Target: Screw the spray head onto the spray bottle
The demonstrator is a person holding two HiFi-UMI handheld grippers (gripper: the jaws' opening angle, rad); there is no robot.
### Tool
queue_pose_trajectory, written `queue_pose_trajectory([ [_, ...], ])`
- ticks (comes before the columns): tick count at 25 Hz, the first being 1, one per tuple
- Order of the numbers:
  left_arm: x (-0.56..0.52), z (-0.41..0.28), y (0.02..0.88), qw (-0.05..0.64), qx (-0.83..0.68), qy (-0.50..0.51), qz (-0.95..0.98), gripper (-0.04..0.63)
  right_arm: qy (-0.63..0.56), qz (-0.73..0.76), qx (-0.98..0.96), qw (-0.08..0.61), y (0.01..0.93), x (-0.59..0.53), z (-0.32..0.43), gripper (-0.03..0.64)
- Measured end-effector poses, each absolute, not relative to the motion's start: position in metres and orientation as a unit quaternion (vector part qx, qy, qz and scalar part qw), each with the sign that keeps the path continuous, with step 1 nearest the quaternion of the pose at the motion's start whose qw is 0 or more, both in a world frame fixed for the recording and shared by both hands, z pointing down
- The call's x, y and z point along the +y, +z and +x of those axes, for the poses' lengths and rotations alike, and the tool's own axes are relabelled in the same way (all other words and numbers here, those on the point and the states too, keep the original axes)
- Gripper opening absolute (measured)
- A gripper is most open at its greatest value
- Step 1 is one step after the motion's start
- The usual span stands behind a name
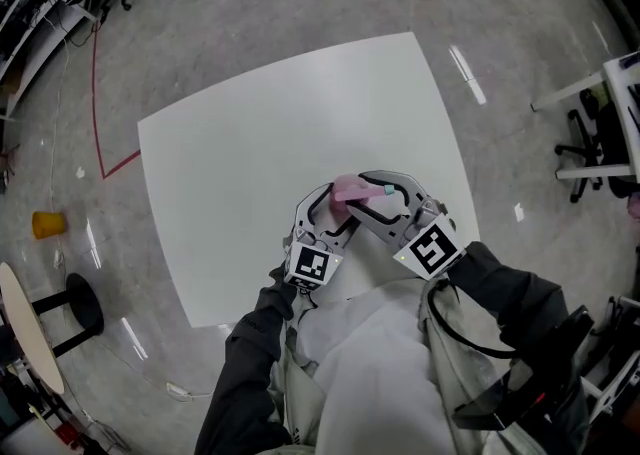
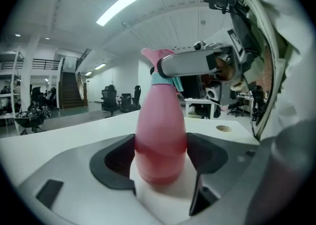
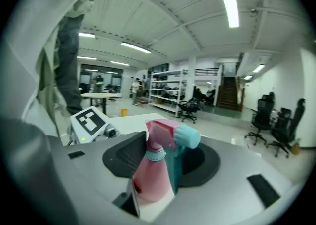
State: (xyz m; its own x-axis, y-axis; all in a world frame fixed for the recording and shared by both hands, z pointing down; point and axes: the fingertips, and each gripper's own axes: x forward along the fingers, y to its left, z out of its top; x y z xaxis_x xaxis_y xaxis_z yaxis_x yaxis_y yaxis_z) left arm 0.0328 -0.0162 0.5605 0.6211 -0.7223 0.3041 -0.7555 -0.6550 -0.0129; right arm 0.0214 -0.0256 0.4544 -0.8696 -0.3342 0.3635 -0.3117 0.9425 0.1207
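Over the near part of the white table [image 1: 260,133] both grippers hold a pink spray bottle [image 1: 347,187]. My left gripper [image 1: 326,206] is shut on the bottle's body [image 2: 160,140], a dark pad pressing on each side. The pink spray head [image 3: 165,134] with its teal nozzle [image 3: 188,137] and trigger sits on the bottle's neck. My right gripper [image 1: 385,193] is shut on that head, and one of its fingers [image 2: 192,63] crosses the top of the bottle in the left gripper view. In the right gripper view the bottle [image 3: 150,179] hangs tilted below the head, with the left gripper's marker cube [image 3: 91,120] behind.
A yellow cup [image 1: 46,224] stands on the grey floor at left, near a black stool [image 1: 80,303] and a round tabletop [image 1: 28,328]. Red tape [image 1: 115,165] runs across the floor. White table frames and office chairs [image 1: 600,133] stand at right.
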Motion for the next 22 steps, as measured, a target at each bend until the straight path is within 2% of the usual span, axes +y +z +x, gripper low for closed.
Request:
queue_pose_trajectory([
  [3,-0.019,0.029,0.564,0.066,-0.432,0.154,0.886,0.333,-0.006,0.282,-0.942,0.184,0.45,-0.036,0.022,0.173],
  [5,-0.019,0.029,0.567,0.073,-0.438,0.152,0.883,0.333,-0.026,0.296,-0.939,0.172,0.446,-0.035,0.016,0.173],
  [9,-0.022,0.026,0.56,0.082,-0.434,0.136,0.887,0.331,-0.117,0.137,-0.971,0.154,0.447,-0.014,0.008,0.175],
  [14,-0.017,0.023,0.56,0.081,-0.421,0.136,0.893,0.331,-0.035,0.012,-0.986,0.161,0.447,-0.019,0.015,0.172],
  [16,-0.018,0.024,0.561,0.083,-0.427,0.138,0.89,0.331,-0.02,0.0,-0.985,0.171,0.451,-0.019,0.017,0.109],
  [22,-0.025,0.015,0.561,0.08,-0.464,0.148,0.87,0.331,-0.005,0.113,-0.986,0.125,0.45,-0.026,0.013,0.097],
])
